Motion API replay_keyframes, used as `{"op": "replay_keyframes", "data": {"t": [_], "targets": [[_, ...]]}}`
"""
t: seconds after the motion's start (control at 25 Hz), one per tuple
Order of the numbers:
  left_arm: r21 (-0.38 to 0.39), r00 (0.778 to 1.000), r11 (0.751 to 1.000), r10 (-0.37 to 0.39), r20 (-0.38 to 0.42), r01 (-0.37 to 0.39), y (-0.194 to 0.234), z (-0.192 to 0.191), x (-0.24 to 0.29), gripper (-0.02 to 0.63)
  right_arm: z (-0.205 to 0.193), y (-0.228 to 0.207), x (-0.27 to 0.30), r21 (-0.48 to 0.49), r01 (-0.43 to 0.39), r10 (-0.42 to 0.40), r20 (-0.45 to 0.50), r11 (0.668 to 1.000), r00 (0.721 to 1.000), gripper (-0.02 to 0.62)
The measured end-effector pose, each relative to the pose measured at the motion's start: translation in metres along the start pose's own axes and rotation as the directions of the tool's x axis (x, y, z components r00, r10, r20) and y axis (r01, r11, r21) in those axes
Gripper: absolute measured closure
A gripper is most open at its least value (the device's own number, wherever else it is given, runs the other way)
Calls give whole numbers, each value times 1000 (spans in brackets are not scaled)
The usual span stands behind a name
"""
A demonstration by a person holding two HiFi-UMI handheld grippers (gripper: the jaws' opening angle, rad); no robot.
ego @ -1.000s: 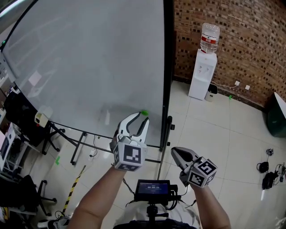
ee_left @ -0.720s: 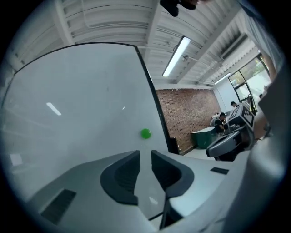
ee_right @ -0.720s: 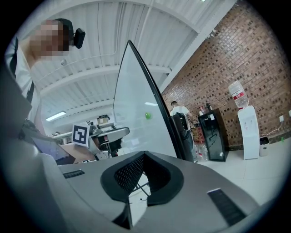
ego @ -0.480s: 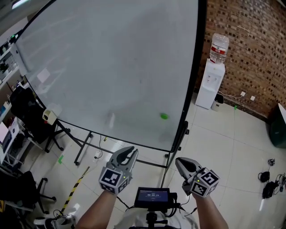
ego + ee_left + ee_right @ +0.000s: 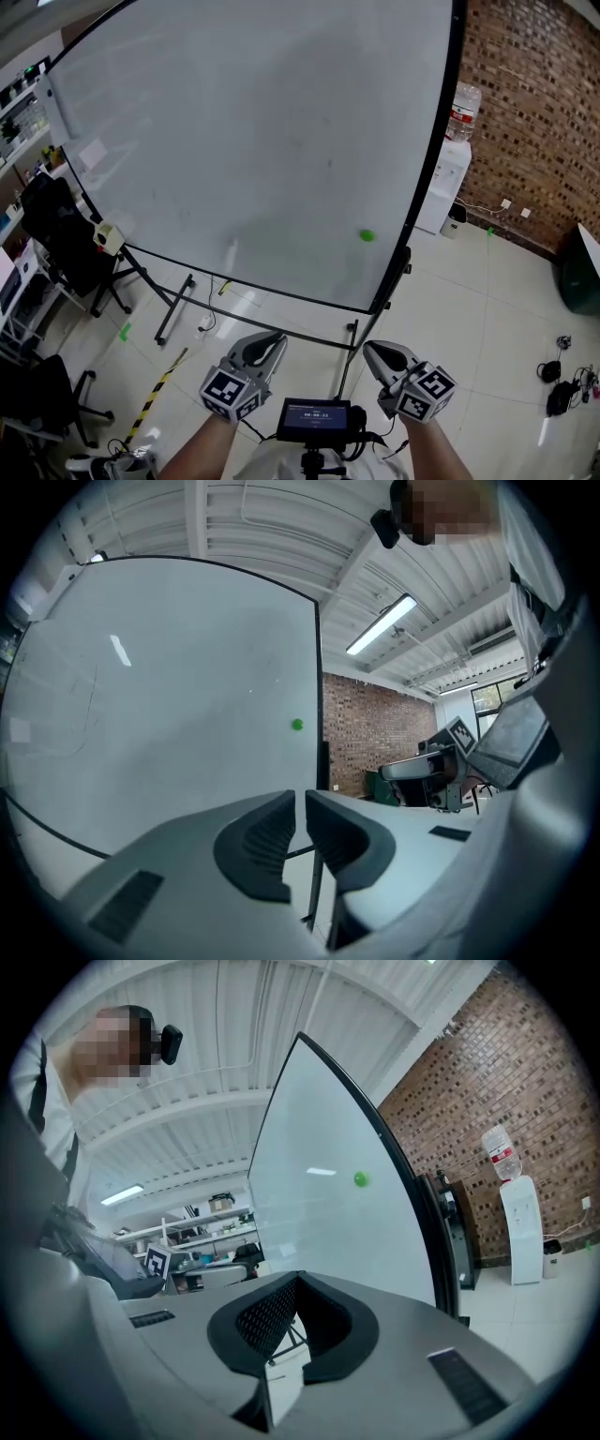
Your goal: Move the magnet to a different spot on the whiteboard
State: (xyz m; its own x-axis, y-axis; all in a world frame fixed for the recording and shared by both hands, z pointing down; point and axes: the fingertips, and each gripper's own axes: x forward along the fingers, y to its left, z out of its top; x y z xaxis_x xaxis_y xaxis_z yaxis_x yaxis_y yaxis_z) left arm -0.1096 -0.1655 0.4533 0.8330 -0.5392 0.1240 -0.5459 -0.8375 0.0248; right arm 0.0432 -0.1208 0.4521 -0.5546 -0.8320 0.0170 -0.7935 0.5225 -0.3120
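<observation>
A small green magnet (image 5: 367,235) sticks to the lower right of the big whiteboard (image 5: 234,141), close to its black right edge. It also shows in the left gripper view as a green magnet (image 5: 297,725) and in the right gripper view as a magnet (image 5: 361,1179). My left gripper (image 5: 267,341) hangs low, well back from the board; its jaws are closing, a narrow gap remains and nothing is between them (image 5: 300,799). My right gripper (image 5: 374,350) is beside it, shut and empty (image 5: 298,1279).
The whiteboard stands on a metal frame (image 5: 178,302) over a tiled floor. A water dispenser (image 5: 441,187) with a bottle stands by the brick wall (image 5: 534,122) at right. A black chair (image 5: 52,230) and desks are at left. Cables (image 5: 562,366) lie at far right.
The left gripper has drawn back and down from the magnet, and its jaws have narrowed. The magnet stays on the board. The right gripper has barely moved.
</observation>
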Motion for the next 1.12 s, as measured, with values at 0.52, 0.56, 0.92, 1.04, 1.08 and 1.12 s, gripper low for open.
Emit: {"op": "replay_keyframes", "data": {"t": [0.52,0.56,0.92,1.04,1.08,1.12], "targets": [[-30,998,998,-62,-14,62,-3,-38,-52,572,-27,57,11,-42,-4,4,-13,999,1000,574],[-36,998,997,-62,-15,61,-4,-39,-54,572,-28,59,11,-41,-4,4,-13,999,1000,574],[-68,996,994,-88,-27,86,-6,-55,-61,572,-35,70,12,-41,-14,13,-10,999,1000,574],[-78,995,992,-97,-37,94,-5,-64,-64,572,-39,72,14,-41,-14,14,-11,999,1000,574],[-81,994,992,-99,-41,95,-5,-68,-66,572,-41,74,15,-42,-15,15,-16,999,1000,574],[-82,994,992,-98,-44,94,-3,-71,-67,572,-43,76,15,-45,-17,16,-21,999,1000,574]]}}
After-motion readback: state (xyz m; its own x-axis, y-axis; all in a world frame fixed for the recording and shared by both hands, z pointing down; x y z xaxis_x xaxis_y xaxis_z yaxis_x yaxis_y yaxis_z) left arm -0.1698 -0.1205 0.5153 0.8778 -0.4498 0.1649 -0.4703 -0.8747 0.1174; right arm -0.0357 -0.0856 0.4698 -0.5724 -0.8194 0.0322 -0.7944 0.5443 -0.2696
